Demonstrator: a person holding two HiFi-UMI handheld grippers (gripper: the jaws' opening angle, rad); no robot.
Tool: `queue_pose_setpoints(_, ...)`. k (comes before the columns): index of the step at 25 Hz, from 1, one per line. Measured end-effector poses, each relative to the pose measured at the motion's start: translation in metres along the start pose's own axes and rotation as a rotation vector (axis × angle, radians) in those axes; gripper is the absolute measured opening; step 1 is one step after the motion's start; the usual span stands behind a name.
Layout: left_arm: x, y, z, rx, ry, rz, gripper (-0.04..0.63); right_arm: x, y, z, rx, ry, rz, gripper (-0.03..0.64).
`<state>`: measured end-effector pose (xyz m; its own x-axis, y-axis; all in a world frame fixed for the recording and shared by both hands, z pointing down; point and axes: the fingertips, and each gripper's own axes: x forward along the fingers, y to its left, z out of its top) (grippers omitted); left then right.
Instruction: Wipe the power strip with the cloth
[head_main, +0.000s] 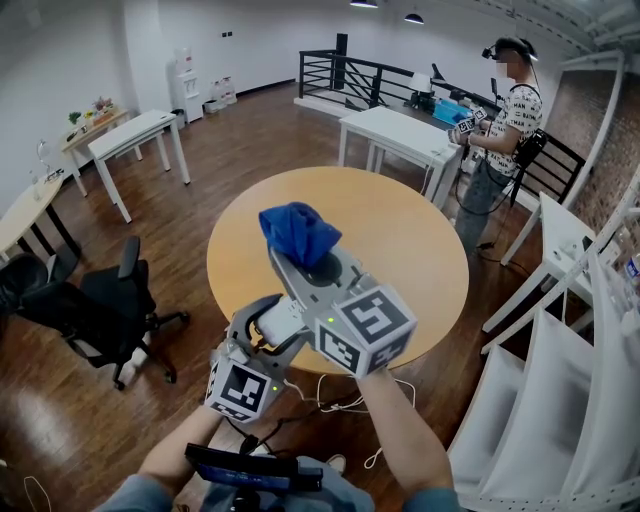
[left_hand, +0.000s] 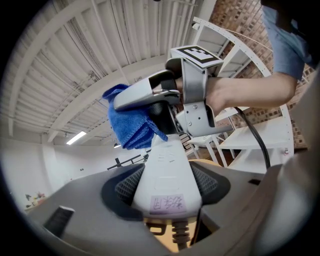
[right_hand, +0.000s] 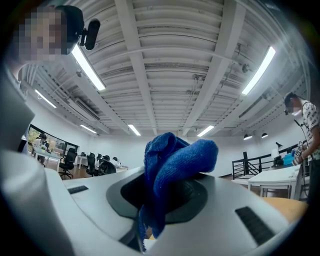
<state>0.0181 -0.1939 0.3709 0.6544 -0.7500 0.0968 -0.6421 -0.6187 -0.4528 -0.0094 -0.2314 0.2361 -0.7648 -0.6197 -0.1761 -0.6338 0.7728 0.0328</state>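
A white power strip (left_hand: 167, 175) lies lengthwise between the jaws of my left gripper (left_hand: 167, 186), which is shut on it; a label shows on its near end. My right gripper (right_hand: 165, 195) is shut on a bunched blue cloth (right_hand: 172, 165). In the left gripper view the cloth (left_hand: 127, 122) rests against the strip's far end, under the right gripper (left_hand: 122, 102). In the head view both grippers hang over the near edge of the round wooden table (head_main: 410, 235): the left gripper (head_main: 270, 325) with the strip (head_main: 283, 322) low, the right gripper (head_main: 297, 262) and cloth (head_main: 298, 232) above.
The strip's white cable (head_main: 345, 400) trails down below the table edge. A black office chair (head_main: 100, 310) stands at the left, white shelving (head_main: 560, 400) at the right. Another person (head_main: 500, 130) stands by a white table (head_main: 400, 135) at the back.
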Motion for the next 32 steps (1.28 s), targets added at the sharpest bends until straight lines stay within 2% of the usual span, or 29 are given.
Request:
queue_pose_setpoints(8, -0.001, 0.000, 0.002, -0.013, 0.001, 0.001, 0.282, -0.007, -0.028, 0.014, -0.034, -0.019, -0.057, 0.067)
queue_pose_setpoints(32, -0.004, 0.003, 0.000, -0.013, -0.011, -0.004, 0.282, -0.043, -0.105, 0.039, -0.039, -0.075, -0.227, 0.067)
